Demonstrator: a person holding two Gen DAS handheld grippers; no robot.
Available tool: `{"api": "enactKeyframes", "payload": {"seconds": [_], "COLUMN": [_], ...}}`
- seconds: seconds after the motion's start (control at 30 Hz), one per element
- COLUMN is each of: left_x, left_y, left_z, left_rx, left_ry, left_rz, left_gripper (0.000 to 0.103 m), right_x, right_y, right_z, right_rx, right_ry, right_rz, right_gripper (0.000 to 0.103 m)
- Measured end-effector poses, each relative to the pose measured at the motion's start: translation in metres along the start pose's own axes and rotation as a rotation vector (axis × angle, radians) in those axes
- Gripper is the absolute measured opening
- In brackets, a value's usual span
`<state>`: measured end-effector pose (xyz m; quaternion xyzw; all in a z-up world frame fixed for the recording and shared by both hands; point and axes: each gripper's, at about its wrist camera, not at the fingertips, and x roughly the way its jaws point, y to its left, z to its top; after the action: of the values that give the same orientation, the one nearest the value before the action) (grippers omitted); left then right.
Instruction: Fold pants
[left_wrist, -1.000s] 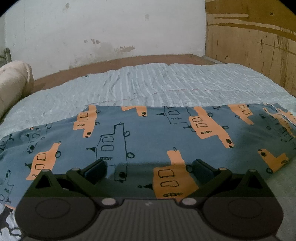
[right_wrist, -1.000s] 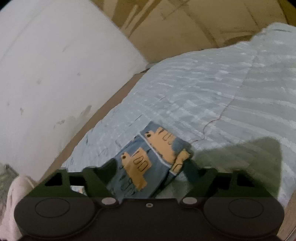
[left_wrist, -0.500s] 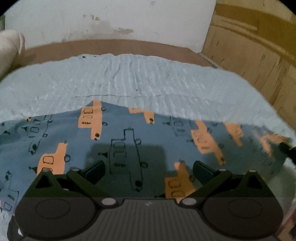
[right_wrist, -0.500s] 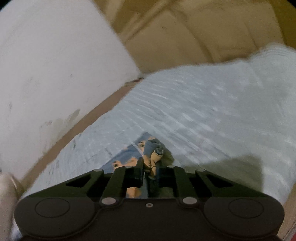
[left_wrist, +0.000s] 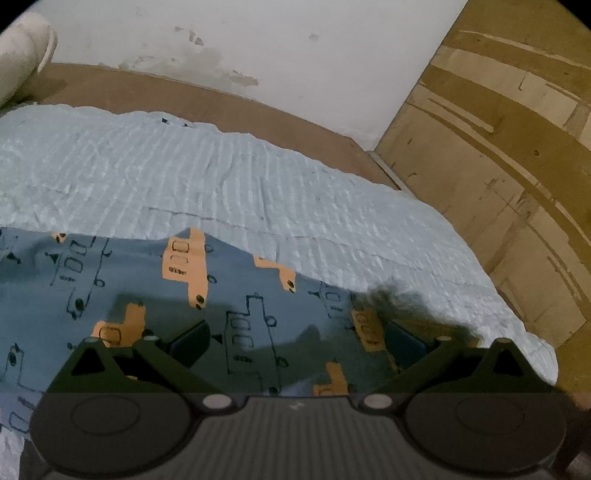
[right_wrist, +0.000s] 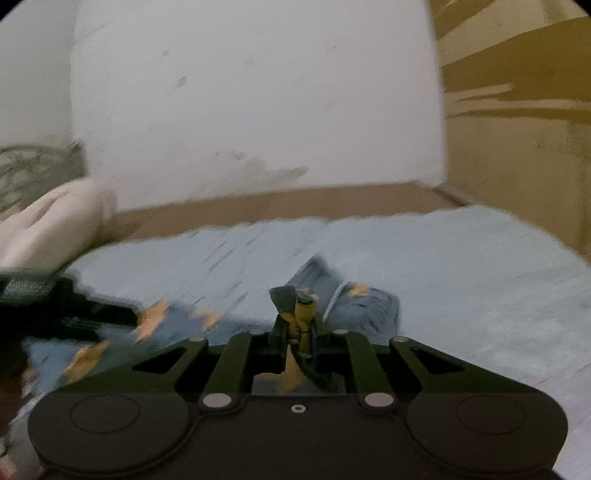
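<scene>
Blue pants (left_wrist: 122, 291) w/ orange trucks & thin dark truck drawings lie spread flat on the pale blue bed (left_wrist: 258, 192). Left gripper (left_wrist: 295, 341) hangs over them, jaws wide apart, nothing pinched. Right gripper (right_wrist: 297, 332) is squeezed tight on a bunched bit of the pants, lifted off the bed; cloth behind it is puffed up & wrinkly.

The room is dim and the colors look dull. In the left wrist view the picture is sharp, and a dark shadow lies on the pants (left_wrist: 258, 295) near the bottom. The right wrist view is blurry and smeared, most of all at the left side. Both pictures bend at the edges, and the corners are black
</scene>
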<state>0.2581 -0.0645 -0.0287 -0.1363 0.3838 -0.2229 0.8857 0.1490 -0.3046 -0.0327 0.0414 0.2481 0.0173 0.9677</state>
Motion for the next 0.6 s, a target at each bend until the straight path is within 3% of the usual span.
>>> {"api": "enactKeyframes", "payload": {"seconds": [0.13, 0.53, 0.6], "left_x": [0.006, 0.049, 0.059], "left_y": [0.001, -0.026, -0.031], "left_z": [-0.007, -0.014, -0.014], "left_rx": [-0.007, -0.009, -0.009], "left_ry": [0.025, 0.096, 0.12], "left_rz": [-0.007, -0.085, -0.085], "left_gripper": [0.102, 0.102, 0.097], "right_x": [0.012, 0.015, 0.013], "right_y": [0.017, 0.018, 0.016], "right_z": [-0.025, -0.037, -0.041], "right_rx": [-0.027, 0.008, 0.018], "right_ry": [0.073, 0.071, 0.07], "right_rz": [0.019, 0.022, 0.024], "right_gripper": [0.012, 0.015, 0.016]}}
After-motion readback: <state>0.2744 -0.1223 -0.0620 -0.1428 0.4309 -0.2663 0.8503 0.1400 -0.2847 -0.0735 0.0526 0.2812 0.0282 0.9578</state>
